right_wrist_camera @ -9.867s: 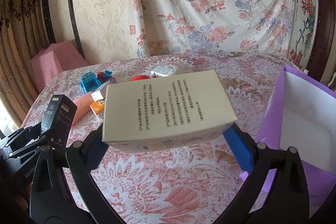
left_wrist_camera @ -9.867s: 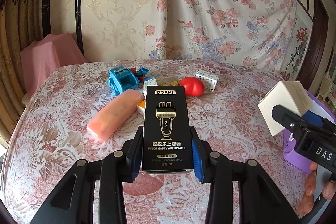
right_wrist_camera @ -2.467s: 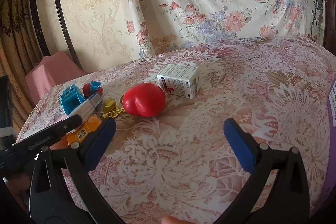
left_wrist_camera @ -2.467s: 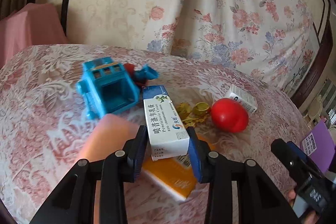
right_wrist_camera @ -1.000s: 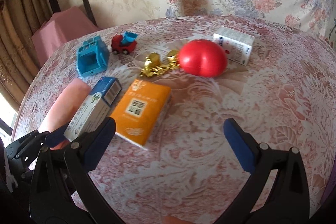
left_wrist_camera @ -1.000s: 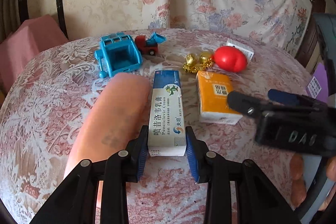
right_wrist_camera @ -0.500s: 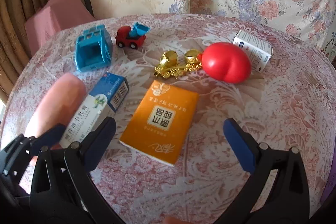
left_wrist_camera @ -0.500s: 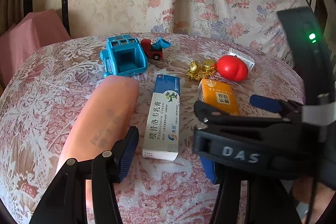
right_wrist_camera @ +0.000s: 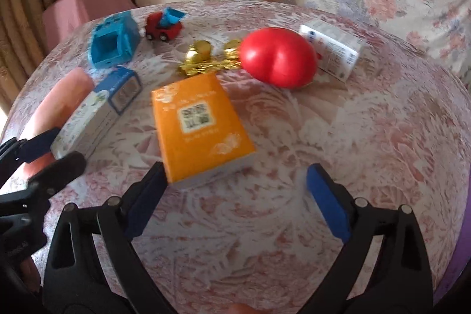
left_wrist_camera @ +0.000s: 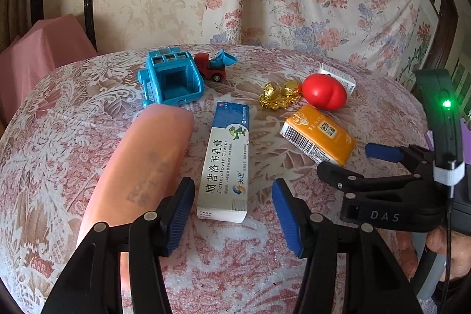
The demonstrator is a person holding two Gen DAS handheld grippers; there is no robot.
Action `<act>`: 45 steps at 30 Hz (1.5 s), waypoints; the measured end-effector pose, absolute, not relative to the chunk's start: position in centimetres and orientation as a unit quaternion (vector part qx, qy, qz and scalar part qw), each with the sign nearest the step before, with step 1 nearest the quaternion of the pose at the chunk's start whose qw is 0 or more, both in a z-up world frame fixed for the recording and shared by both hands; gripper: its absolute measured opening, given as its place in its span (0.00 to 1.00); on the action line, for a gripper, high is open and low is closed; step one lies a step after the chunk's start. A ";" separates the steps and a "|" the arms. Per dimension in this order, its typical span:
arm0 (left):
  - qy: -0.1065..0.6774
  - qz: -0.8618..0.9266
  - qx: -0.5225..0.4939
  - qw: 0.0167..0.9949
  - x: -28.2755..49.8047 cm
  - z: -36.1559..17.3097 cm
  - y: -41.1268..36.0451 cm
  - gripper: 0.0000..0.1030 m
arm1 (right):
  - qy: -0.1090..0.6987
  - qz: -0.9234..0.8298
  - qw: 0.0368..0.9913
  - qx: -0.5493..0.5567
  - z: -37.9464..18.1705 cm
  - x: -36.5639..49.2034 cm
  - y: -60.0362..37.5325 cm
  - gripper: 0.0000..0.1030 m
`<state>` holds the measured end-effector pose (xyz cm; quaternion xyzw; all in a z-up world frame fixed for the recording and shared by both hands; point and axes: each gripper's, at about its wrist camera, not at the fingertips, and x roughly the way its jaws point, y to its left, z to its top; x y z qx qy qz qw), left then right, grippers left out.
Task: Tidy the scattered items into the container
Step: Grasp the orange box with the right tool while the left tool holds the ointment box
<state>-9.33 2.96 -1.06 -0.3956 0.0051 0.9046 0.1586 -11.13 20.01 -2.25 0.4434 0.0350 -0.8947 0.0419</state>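
Note:
My left gripper [left_wrist_camera: 232,215] is open, its blue pads either side of the near end of a blue-and-white cream box [left_wrist_camera: 226,161] that lies flat on the table. My right gripper [right_wrist_camera: 235,199] is open and empty just in front of an orange box [right_wrist_camera: 200,122]; it also shows in the left wrist view [left_wrist_camera: 350,161] beside that orange box [left_wrist_camera: 319,137]. Further back lie a red ball [right_wrist_camera: 278,61], a gold trinket [right_wrist_camera: 206,58], a small white box [right_wrist_camera: 334,50], a blue toy [right_wrist_camera: 114,44] and a red toy truck [right_wrist_camera: 163,25].
A long peach pouch [left_wrist_camera: 141,164] lies left of the cream box. A purple container edge [right_wrist_camera: 459,255] shows at the far right. A pink-covered chair [right_wrist_camera: 85,5] stands behind the round lace-covered table [right_wrist_camera: 368,137]. Floral drapes hang behind.
My left gripper has opened and let go of the cream box, which now lies on the table. My right gripper has moved in close to the orange box.

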 end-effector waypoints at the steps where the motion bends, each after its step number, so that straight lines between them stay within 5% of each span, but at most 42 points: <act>1: 0.012 0.904 -0.395 0.160 -9.3 -1.0 3.2 0.51 | 0.036 -0.895 0.050 0.441 -2.3 -11.2 19.8 0.93; 11: 0.035 0.901 -0.414 0.125 -9.6 -1.6 4.2 0.46 | 0.053 -0.890 0.079 0.446 -2.6 -12.2 19.1 1.00; 17: 0.018 0.899 -0.424 0.108 -9.5 -1.6 3.6 0.63 | 0.048 -0.891 0.075 0.446 -2.5 -12.2 19.3 1.00; 22: 0.021 0.892 -0.434 0.119 -9.1 -1.9 3.9 0.93 | 0.045 -0.891 0.070 0.445 -2.5 -12.3 19.5 1.00; 23: 0.029 0.892 -0.436 0.119 -9.1 -2.1 4.3 0.93 | 0.047 -0.891 0.069 0.446 -2.5 -12.2 19.5 1.00; 26: 0.012 0.894 -0.431 0.118 -9.2 -2.0 4.0 0.90 | 0.045 -0.892 0.068 0.445 -2.5 -12.2 19.6 1.00; 33: 0.004 0.897 -0.423 0.126 -9.1 -1.9 3.4 0.65 | 0.035 -0.893 0.076 0.442 -2.3 -12.1 20.1 1.00; 38: -0.009 0.898 -0.421 0.127 -9.6 -1.8 2.9 0.62 | 0.048 -0.892 0.076 0.443 -2.4 -12.0 19.8 0.99; 42: -0.002 0.901 -0.421 0.110 -10.5 -1.7 3.6 0.37 | 0.054 -0.892 0.074 0.442 -2.4 -12.0 19.7 0.97; 45: 0.000 0.901 -0.420 0.106 -10.7 -1.7 3.6 0.36 | 0.054 -0.893 0.064 0.442 -2.6 -12.7 18.8 0.97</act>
